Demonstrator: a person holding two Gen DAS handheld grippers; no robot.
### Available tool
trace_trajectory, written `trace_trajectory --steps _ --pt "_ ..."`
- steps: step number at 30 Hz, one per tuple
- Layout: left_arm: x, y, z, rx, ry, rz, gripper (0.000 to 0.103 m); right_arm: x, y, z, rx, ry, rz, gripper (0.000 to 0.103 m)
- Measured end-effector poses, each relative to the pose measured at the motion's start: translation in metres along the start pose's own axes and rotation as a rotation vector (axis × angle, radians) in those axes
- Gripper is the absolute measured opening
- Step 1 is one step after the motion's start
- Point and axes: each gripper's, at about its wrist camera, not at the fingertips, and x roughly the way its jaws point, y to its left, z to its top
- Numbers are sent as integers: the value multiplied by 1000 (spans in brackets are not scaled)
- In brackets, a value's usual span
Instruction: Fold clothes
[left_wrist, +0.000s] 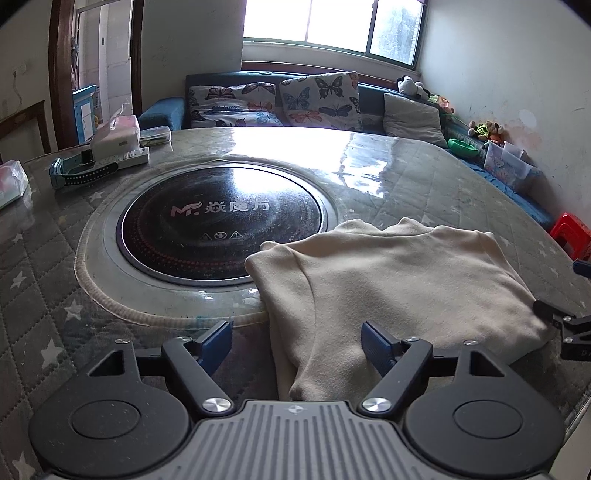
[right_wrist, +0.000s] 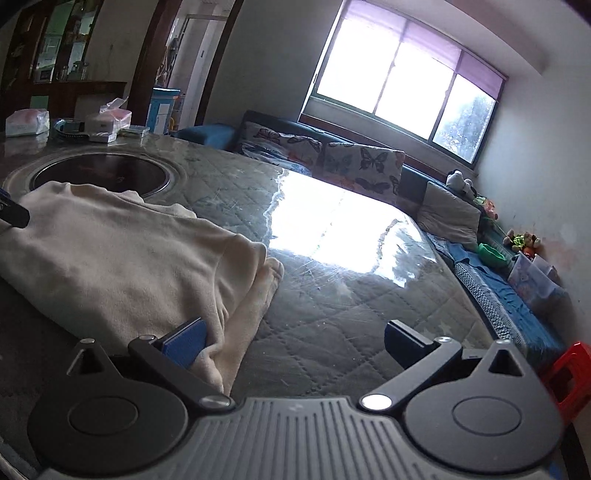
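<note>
with both cameras low over the table (left_wrist: 388, 177), i've got the cream garment (left_wrist: 399, 280) lying partly folded on the quilted, plastic-covered top, its far left corner overlapping the rim of the round black cooktop (left_wrist: 221, 221) set into the table. my left gripper (left_wrist: 297, 341) is spread wide, jaws well apart; the near edge of the garment runs down between the two blue pads, the right pad (left_wrist: 376, 347) over the cloth and the left one over bare table, nothing pinched. over on the right wrist view, my right gripper (right_wrist: 293, 341) is just as wide open, sitting at the garment's near right corner; its left pad (right_wrist: 186, 341) is touching the layered edge of the cloth (right_wrist: 122, 266), the other pad hanging over the quilted cover. i can see the stacked layers at that corner, two or three thicknesses. the right gripper's tip (left_wrist: 565, 325) pokes in at the edge of the left view, right by the garment's corner. behind the table, butterfly cushions (left_wrist: 321, 99) on a blue sofa under the bright window; a watch (left_wrist: 77, 173) and some boxes at the far left of the table.
</note>
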Motion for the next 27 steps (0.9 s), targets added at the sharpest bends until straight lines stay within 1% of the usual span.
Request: trace_trajectory --steps 2,7,13,16,22,27 --pt "0 0 0 3 -1 3 80 -6 -2 3 3 -17 -2 103" --pt "1 -1 -1 3 2 8 80 1 5 -2 -38 23 15 103" --pt "0 -2 4 16 -4 11 80 3 1 16 -34 -12 39 103" --pt "1 -1 7 12 -3 14 80 21 -2 32 -28 -13 40 103" --pt "2 0 11 16 -6 23 81 68 -10 59 10 21 29 103" --pt "3 2 13 16 -5 26 81 106 -13 64 21 98 -1 103"
